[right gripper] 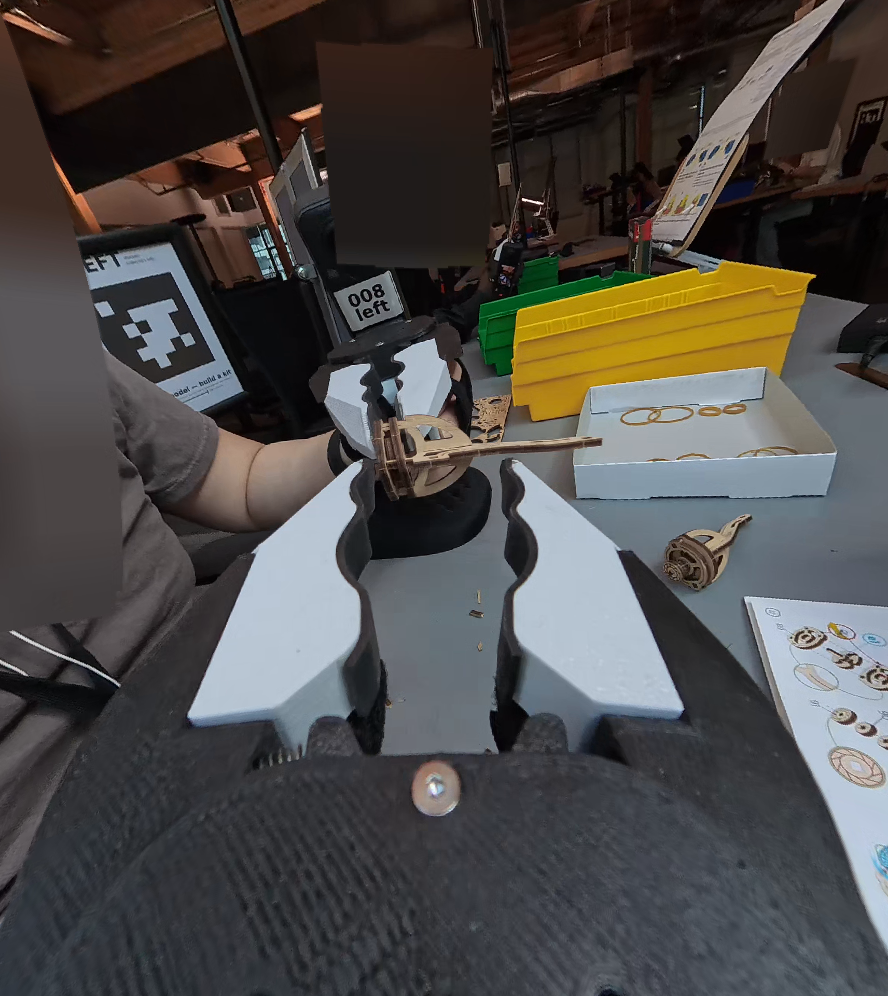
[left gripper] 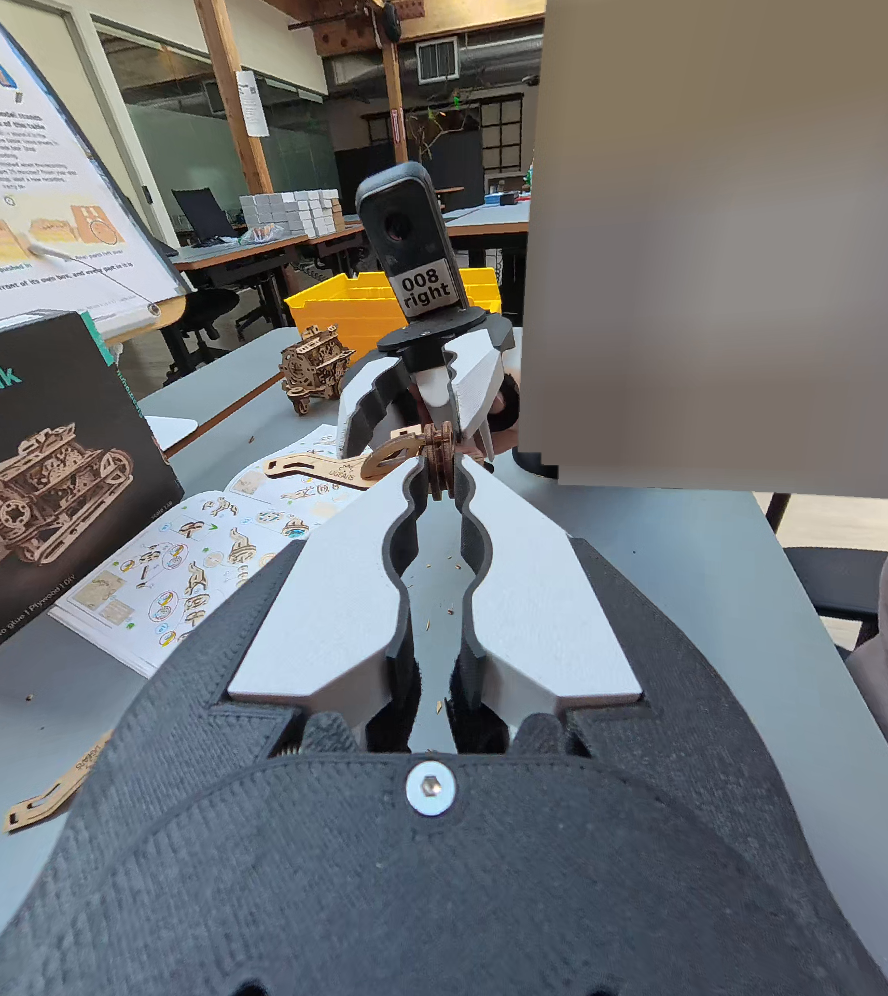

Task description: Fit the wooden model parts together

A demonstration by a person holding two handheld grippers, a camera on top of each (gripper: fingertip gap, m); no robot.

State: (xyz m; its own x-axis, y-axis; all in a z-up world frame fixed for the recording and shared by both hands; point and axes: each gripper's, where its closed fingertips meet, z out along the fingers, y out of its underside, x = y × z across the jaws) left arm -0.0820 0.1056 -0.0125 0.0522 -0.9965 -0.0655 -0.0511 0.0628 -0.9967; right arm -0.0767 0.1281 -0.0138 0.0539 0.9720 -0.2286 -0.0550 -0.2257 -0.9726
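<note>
My left gripper (left gripper: 441,468) is shut on a wooden wheel assembly (left gripper: 437,443) made of stacked discs and holds it above the grey table (left gripper: 646,566). In the right wrist view the assembly (right gripper: 420,458) has a long flat arm sticking out to the right, and the left gripper (right gripper: 396,426) grips it from behind. My right gripper (right gripper: 434,469) is open; its left fingertip is close to the discs and the arm passes above the gap. It faces the left gripper (left gripper: 420,426). A second wooden wheel assembly (right gripper: 698,555) lies on the table to the right.
A white tray (right gripper: 700,479) with rubber bands, a yellow bin (right gripper: 646,345) and a green bin (right gripper: 501,323) stand at the back. An instruction booklet (right gripper: 862,727) lies at the right. A kit box (left gripper: 27,474), a finished model (left gripper: 315,366) and a loose wooden strip (left gripper: 59,792) are at the left. Left and right tips are no more than a few centimetres apart.
</note>
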